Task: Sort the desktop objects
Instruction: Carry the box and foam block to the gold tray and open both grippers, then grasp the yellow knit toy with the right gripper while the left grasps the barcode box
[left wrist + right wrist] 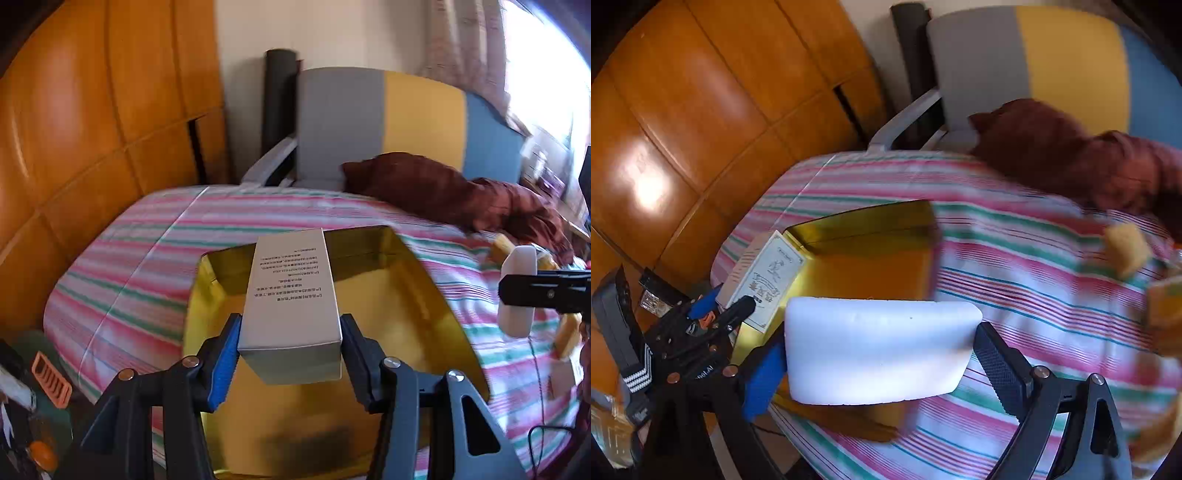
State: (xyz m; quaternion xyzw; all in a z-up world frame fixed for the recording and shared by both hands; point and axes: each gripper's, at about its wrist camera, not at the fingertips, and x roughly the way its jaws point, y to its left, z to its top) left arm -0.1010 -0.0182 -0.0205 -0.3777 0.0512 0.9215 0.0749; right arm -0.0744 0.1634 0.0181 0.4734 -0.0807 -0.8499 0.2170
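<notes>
left gripper (290, 345) clamped on a white carton (291, 295) of small printed chinese text, right gripper (881, 363) on a white foam block (879, 350)

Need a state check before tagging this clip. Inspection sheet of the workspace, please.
Surface: striped cloth, pink, green and white, covers the table.
Job's things: open gold tin on the cloth; white printed carton above it; white foam block.
Clutter: dark red fabric bunched at the far edge; yellow pieces, blurred.
Grippers: left claw shut on the carton; right claw shut on the foam block.
Cables: thin dark cable on the cloth.
Surroundings: wooden panels; chair with grey, yellow and blue back; bright window.
</notes>
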